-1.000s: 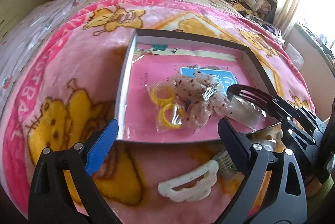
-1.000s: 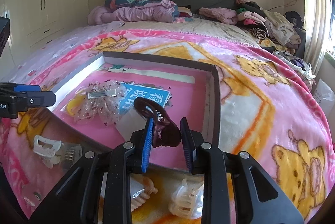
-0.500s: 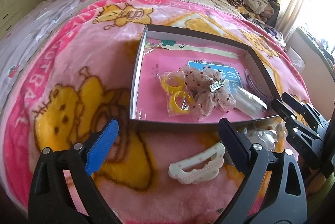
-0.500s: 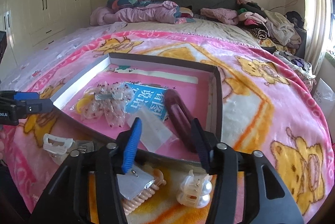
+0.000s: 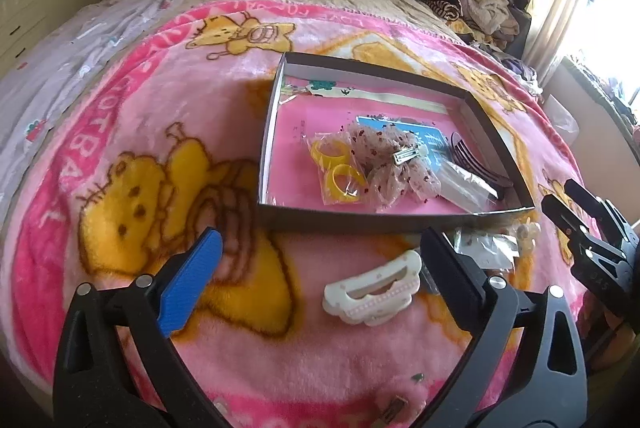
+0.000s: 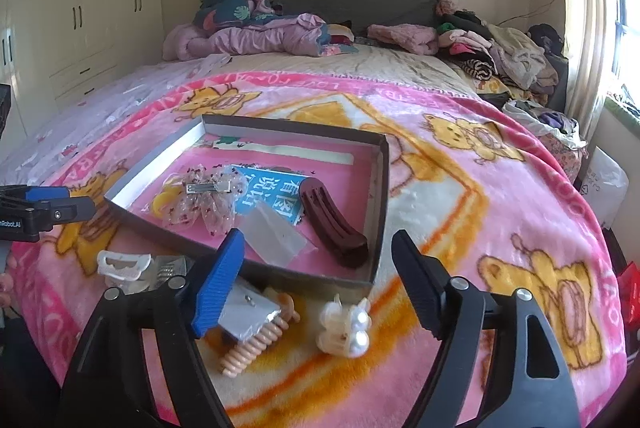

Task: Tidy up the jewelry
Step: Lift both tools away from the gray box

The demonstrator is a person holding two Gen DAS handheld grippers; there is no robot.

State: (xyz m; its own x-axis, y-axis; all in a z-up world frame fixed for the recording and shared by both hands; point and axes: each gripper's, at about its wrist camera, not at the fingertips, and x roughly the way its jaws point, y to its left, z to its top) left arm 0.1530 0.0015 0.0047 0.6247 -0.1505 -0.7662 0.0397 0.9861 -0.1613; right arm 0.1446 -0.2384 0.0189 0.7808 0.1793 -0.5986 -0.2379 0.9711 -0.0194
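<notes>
Left wrist view: left gripper (image 5: 320, 264) jaws spread wide, holding nothing, hovering over blanket (image 5: 152, 132) just in front of the box (image 5: 276, 116). White hair clip (image 5: 374, 288) lies on blanket between the fingers, near the box's front wall, not touched. Inside box: bagged yellow rings (image 5: 338, 174) at front-left, sheer dotted bow w/ metal clip (image 5: 394, 164) next to them, dark hair clip (image 5: 474, 162) by the right wall. Right gripper (image 5: 576, 212) seen at right of box, jaws apart.

Right wrist view: right gripper (image 6: 320, 278) wide open, empty, just in front of box (image 6: 378, 188) near corner. Maroon hair clip (image 6: 332, 222) lies inside box near right wall. Outside the front wall, on blanket: pearl claw clip (image 6: 346, 328), peach spiral comb (image 6: 256, 342).
</notes>
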